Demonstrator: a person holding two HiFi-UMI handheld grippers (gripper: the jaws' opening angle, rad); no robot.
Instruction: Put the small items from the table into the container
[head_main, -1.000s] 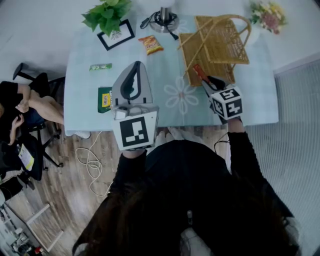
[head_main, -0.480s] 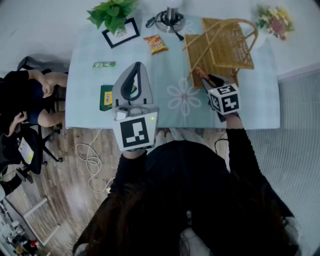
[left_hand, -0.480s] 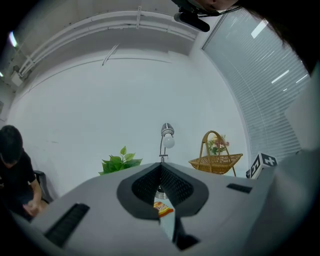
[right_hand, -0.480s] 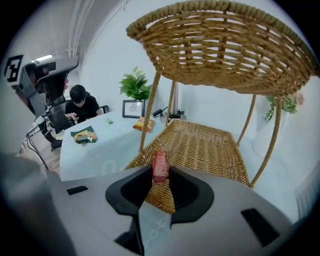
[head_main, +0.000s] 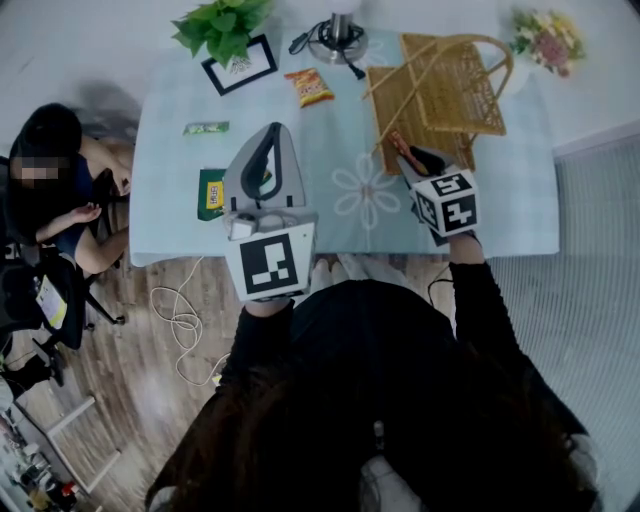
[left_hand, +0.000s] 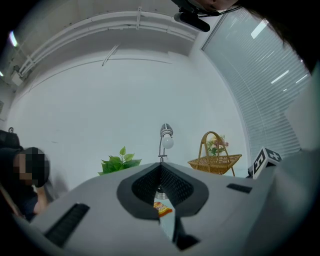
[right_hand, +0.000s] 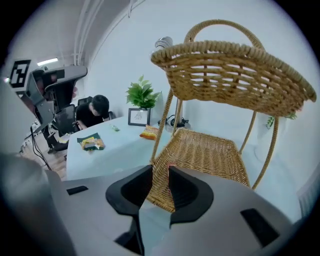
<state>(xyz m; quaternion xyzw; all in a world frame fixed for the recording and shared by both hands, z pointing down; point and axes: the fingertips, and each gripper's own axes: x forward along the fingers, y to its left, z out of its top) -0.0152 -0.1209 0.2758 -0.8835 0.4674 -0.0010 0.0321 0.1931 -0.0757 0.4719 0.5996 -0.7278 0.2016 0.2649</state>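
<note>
As the head view shows it, the right gripper (head_main: 408, 158) is clamped on a slim red packet (head_main: 397, 142), which pokes out toward 11 o'clock above the lower tray of the wicker basket (head_main: 452, 88). That gripper's own view gives only a pink sliver of the packet at the jaw tips, with the tray just beyond. At 9 o'clock from it, the left gripper (head_main: 271, 132) hangs clenched and empty over the tabletop (head_main: 165, 170). Around that gripper lie a green packet (head_main: 209, 193) at about 8 o'clock, a green strip (head_main: 206, 128) at 9 o'clock and an orange snack bag (head_main: 305, 87) at 1 o'clock.
</note>
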